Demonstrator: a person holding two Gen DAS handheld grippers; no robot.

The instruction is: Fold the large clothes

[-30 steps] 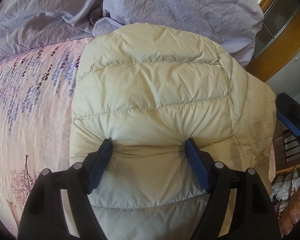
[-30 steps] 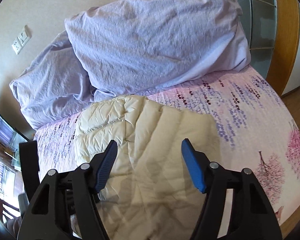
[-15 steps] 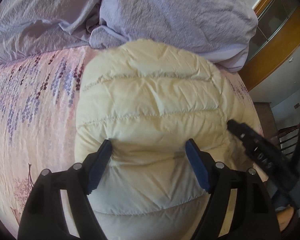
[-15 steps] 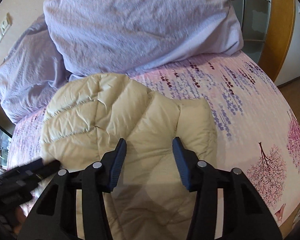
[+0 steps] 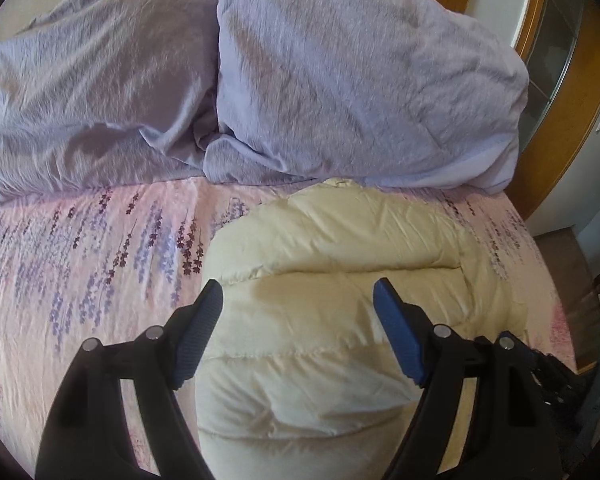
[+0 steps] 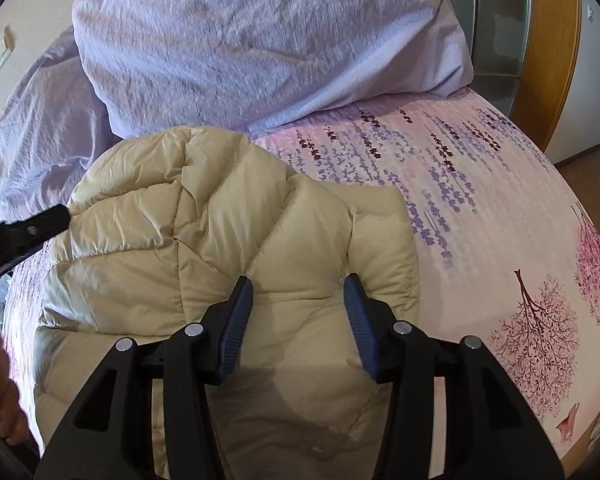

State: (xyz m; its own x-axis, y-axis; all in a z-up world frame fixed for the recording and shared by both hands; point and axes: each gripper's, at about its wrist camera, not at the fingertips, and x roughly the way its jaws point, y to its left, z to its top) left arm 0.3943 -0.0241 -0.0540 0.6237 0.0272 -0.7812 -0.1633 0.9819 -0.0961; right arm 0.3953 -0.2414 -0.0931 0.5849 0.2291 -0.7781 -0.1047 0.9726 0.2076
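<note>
Cream puffer jacket lies partly folded on bed — my right gripper pinches its padding, left gripper opening, empty — more folds left.

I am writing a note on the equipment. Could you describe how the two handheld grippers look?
Both look the same. The left gripper and the right gripper have black plastic frames with triangular cut-outs and round silver pivot pins. Each finger carries a long blue pad with a fine ribbed texture, tapering to a dark tip. No cables or markings show on them.
</note>
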